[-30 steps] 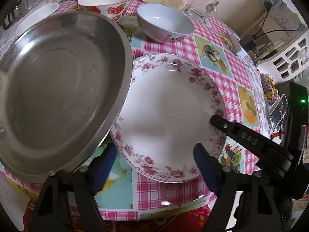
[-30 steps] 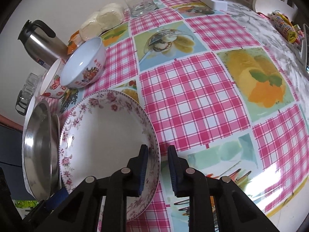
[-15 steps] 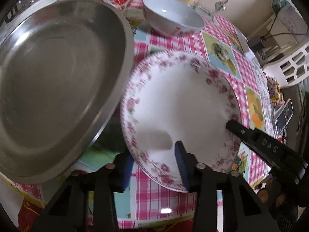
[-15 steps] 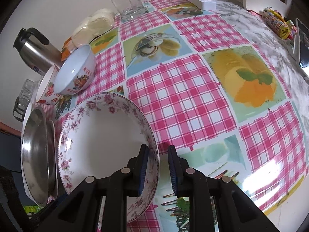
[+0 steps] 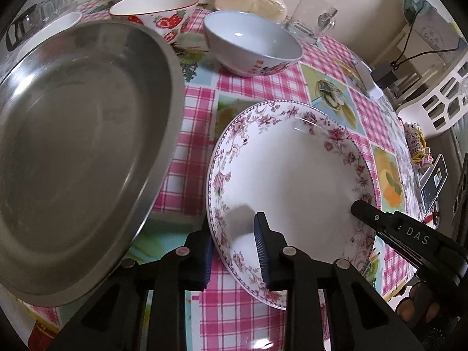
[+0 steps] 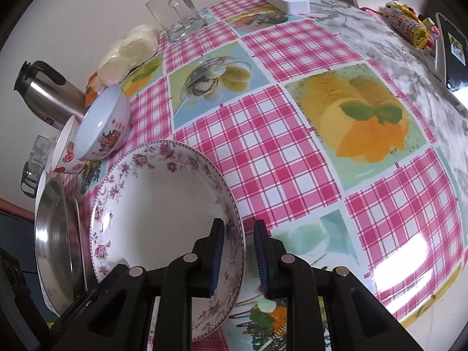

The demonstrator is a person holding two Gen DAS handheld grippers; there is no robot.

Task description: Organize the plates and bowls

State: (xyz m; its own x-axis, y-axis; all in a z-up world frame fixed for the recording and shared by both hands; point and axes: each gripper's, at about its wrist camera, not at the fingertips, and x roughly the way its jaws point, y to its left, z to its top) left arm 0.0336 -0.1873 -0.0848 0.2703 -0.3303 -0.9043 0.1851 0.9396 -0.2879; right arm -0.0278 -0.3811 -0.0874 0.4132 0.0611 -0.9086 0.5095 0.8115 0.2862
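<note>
A white plate with a pink floral rim is tilted up off the checked tablecloth, held from two sides. My left gripper is closing with the plate's near rim between its blue pads, which press on it. My right gripper is shut on the opposite rim; its black finger shows in the left wrist view. A large steel pan lies just left of the plate. Behind stand a pale blue bowl and a strawberry bowl.
At the back of the table are a glass mug, wrapped buns and a steel thermos. A phone and a sweets roll lie at the far right. A white basket stands beyond the table.
My left gripper's jaws went from wide apart to closed on the floral plate's near rim. The plate rose and tilted off the cloth. The right gripper kept its hold.
</note>
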